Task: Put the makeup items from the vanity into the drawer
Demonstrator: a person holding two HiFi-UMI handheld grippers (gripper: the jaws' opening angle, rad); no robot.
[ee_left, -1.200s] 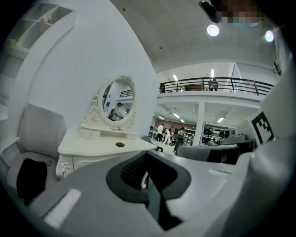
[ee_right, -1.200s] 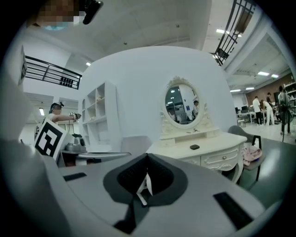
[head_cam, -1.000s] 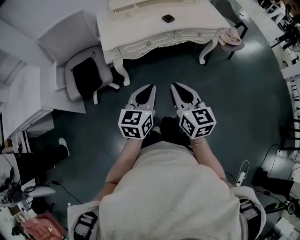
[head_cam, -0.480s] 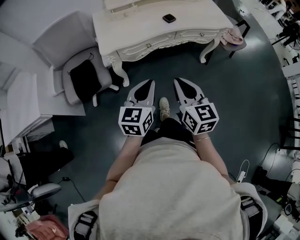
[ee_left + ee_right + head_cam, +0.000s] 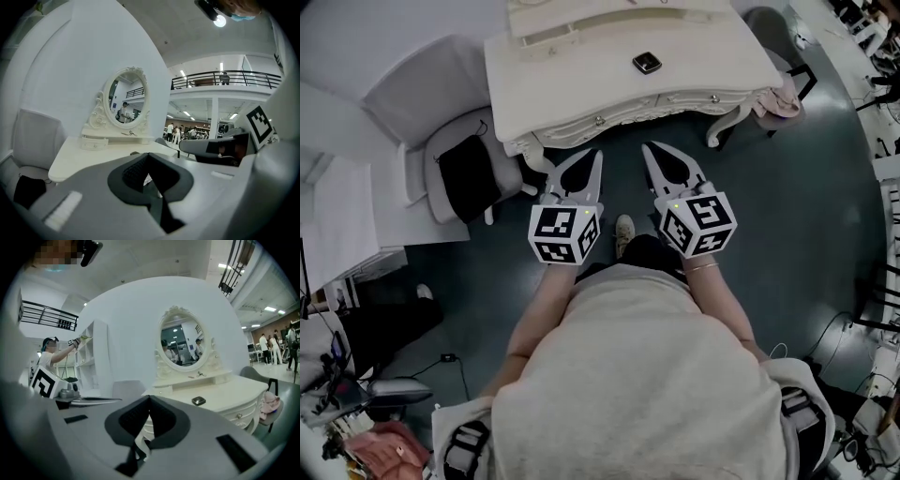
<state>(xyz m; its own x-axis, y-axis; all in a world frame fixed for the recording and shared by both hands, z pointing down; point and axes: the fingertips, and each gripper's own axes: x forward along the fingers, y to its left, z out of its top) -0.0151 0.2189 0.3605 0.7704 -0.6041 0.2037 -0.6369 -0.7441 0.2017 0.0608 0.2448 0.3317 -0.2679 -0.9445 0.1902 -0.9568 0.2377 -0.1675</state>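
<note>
Fingers closed and empty on left gripper [image 5: 596, 156] and right gripper [image 5: 649, 149], both just short of table [image 5: 562, 66] near edge, with compact [image 5: 647, 63] mid-table, straight beyond right gripper, nearer it, above shut drawer [image 5: 680, 99].

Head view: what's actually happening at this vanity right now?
A person stands facing the white vanity, holding the left tool and the right tool out toward it. Both tools are shut and empty. A small dark case lies untouched on the top, and the drawers look closed.
</note>
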